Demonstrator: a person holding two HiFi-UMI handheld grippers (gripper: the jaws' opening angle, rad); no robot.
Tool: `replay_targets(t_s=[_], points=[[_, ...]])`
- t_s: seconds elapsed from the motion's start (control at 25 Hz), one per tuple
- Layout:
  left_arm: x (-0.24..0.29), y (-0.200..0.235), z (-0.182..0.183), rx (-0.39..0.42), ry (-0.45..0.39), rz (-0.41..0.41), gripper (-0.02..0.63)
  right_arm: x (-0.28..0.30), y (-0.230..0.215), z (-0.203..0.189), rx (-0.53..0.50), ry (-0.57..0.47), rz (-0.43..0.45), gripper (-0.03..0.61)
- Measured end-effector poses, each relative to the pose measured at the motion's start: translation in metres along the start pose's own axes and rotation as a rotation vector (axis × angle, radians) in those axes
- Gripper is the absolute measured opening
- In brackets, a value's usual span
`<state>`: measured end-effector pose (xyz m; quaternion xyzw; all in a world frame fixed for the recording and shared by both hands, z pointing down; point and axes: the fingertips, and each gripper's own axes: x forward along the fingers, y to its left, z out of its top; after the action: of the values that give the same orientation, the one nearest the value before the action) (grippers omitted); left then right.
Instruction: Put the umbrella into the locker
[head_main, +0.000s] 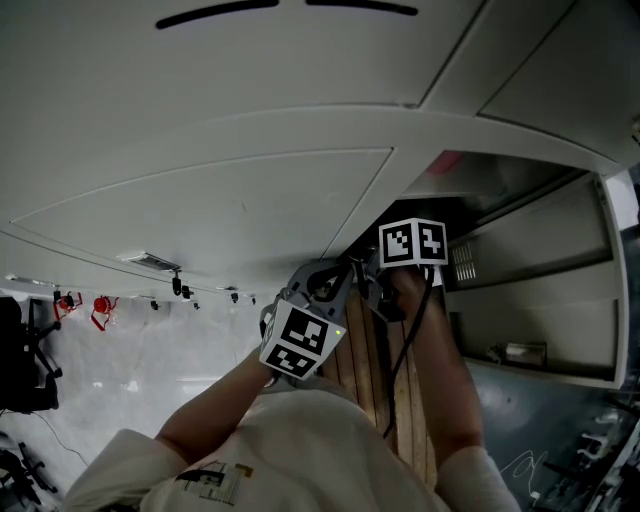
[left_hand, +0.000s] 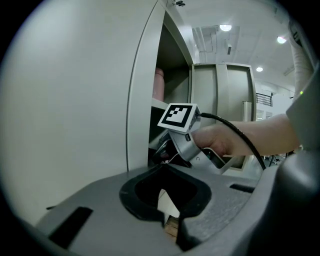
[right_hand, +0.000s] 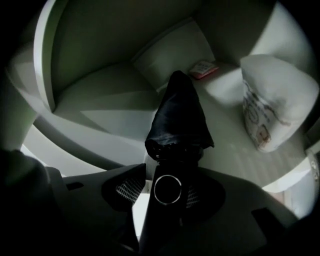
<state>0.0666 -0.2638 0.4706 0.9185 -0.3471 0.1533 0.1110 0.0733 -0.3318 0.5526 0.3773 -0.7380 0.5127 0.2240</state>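
Note:
In the right gripper view a black folded umbrella (right_hand: 177, 117) lies inside the open locker (right_hand: 115, 85), its tip toward the back wall. Its handle, with a round ringed button (right_hand: 168, 189), sits between the jaws of my right gripper (right_hand: 162, 172). The jaws stand open: the left pad (right_hand: 131, 187) is clear of the handle, with a light gap between. In the head view the right gripper (head_main: 400, 268) reaches into the locker opening (head_main: 520, 290). My left gripper (head_main: 318, 285) hovers by the locker door's edge (left_hand: 142, 100), jaws together on nothing (left_hand: 162, 170).
A white printed bag (right_hand: 277, 105) stands at the right inside the locker, and a small red and white packet (right_hand: 202, 69) lies at the back. The open door (head_main: 220, 210) fills the left. A wooden floor (head_main: 395, 400) lies below.

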Motion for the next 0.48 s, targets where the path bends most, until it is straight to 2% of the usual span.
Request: replay_targets(t_s=[0.32, 0.44, 0.48], points=[[0.001, 0.0, -0.001, 0.002, 0.021, -0.002, 0.006, -0.005, -0.008, -0.002, -0.048, -0.016, -0.094, 0.19], [0.005, -0.002, -0.005, 0.007, 0.02, -0.015, 0.006, -0.012, -0.016, -0.002, -0.069, -0.039, -0.145, 0.142], [0.005, -0.003, -0.006, 0.01, 0.024, -0.017, 0.006, -0.014, -0.019, -0.003, -0.076, -0.044, -0.163, 0.143]])
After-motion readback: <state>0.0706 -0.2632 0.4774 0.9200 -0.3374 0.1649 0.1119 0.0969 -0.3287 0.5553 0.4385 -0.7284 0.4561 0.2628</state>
